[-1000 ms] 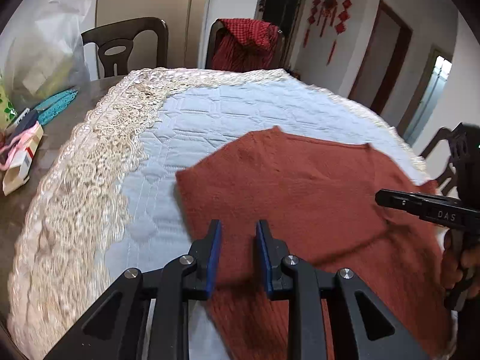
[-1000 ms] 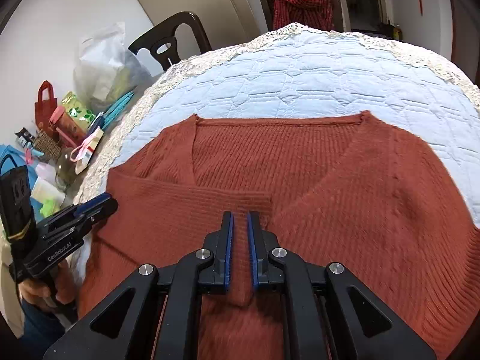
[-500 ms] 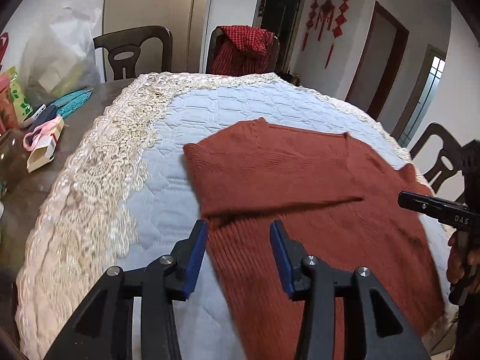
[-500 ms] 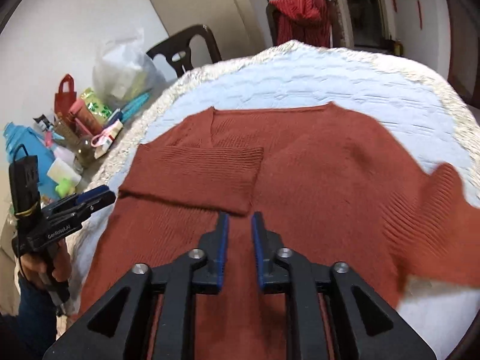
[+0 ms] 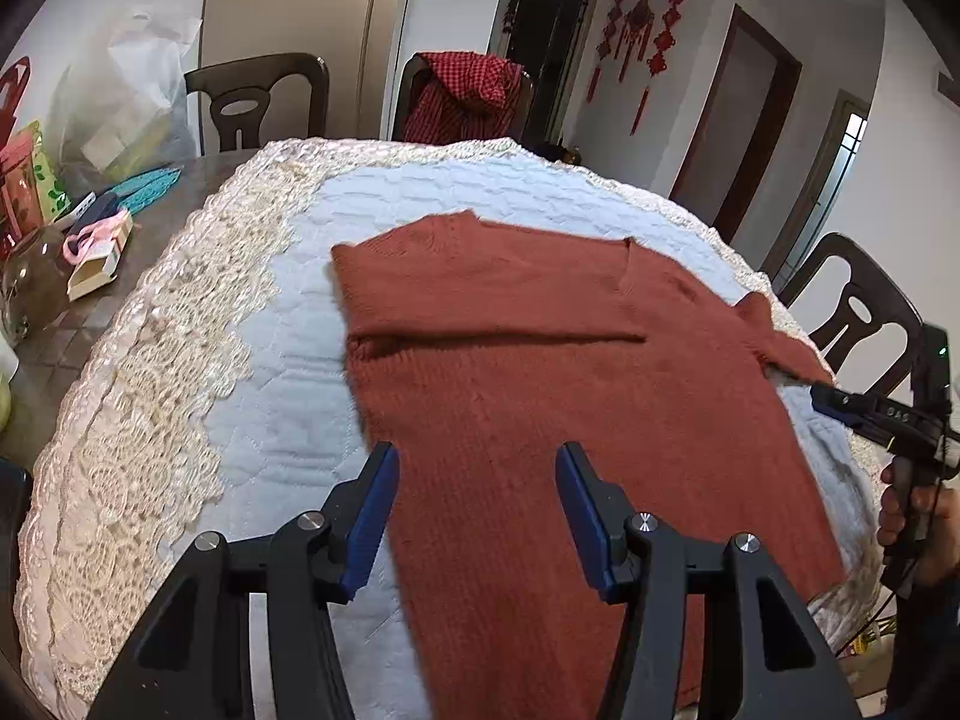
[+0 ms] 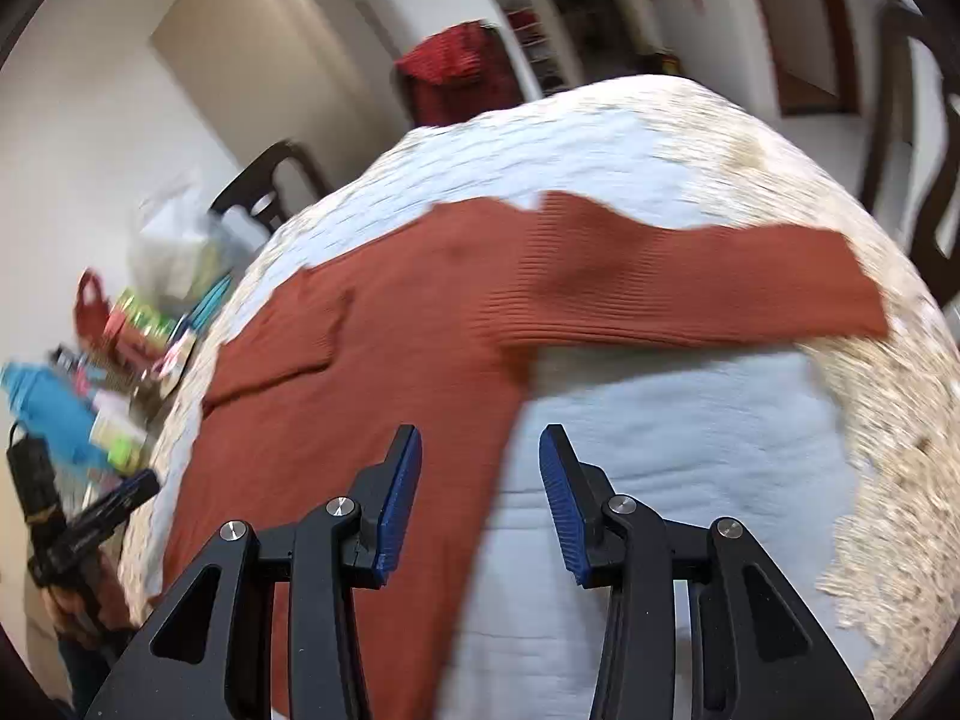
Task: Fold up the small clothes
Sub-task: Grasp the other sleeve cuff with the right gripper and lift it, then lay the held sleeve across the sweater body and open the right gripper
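A rust-red knitted sweater (image 5: 540,372) lies flat on a pale blue quilted cloth (image 5: 288,396) with a cream lace border (image 5: 138,420), spread over a round table. The sweater sits toward the right half of the cloth, its neckline toward the far edge. One sleeve is folded across the chest, its lower edge a straight line over the body. The other sleeve (image 6: 690,288) stretches out straight toward the right edge, its cuff on the lace. The left gripper (image 5: 477,510) hovers above the sweater's lower body near the near edge; its jaws are opening, with nothing pinched between the blue pads. The right gripper (image 6: 480,492) hangs over the sweater's right side edge, where knit meets bare quilt; its jaws are also opening and grip nothing. The right wrist view is blurred. Dark wooden chairs (image 5: 258,96) stand at the far edge, one draped with a red checked garment (image 5: 468,96). Bags and small packages (image 5: 90,222) crowd the bare tabletop at the left edge.
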A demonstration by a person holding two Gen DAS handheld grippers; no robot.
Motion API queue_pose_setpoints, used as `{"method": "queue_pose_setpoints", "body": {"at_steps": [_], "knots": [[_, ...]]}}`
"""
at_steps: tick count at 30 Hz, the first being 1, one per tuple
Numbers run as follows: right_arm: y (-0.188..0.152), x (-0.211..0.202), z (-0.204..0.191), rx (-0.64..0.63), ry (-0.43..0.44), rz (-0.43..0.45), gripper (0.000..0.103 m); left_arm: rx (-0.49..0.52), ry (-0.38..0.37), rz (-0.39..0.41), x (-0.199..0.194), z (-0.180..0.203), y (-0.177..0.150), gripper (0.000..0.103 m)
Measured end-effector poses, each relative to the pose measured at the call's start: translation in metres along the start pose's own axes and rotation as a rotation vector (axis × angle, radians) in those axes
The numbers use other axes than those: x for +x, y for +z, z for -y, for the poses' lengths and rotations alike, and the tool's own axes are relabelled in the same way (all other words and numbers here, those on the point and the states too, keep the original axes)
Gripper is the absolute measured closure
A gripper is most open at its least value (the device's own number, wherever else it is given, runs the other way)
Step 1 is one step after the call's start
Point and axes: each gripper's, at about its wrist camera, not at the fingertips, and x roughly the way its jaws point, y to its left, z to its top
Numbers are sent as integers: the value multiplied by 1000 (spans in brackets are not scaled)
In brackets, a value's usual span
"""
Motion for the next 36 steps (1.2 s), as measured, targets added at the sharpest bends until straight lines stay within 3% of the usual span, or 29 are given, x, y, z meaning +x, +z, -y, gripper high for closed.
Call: {"method": "queue_pose_setpoints", "body": {"at_steps": [9,22,23,24,27,30,36], "knots": [[17,10,55,225,-21,52,61,37,-34,-3,33,37,26,45],[41,6,95,366,-53,178,61,27,4,-86,75,36,12,45],[43,6,95,360,-59,183,64,28,3,-83,75,36,12,45],[46,7,94,353,-65,183,75,28,2,-81,75,37,12,45],[57,7,90,332,-56,190,90,23,-6,-77,75,36,11,44],[70,1,68,260,-25,216,91,15,-14,-74,75,35,10,44],[87,4,-22,33,117,213,92,3,-29,-67,74,32,10,43]]}}
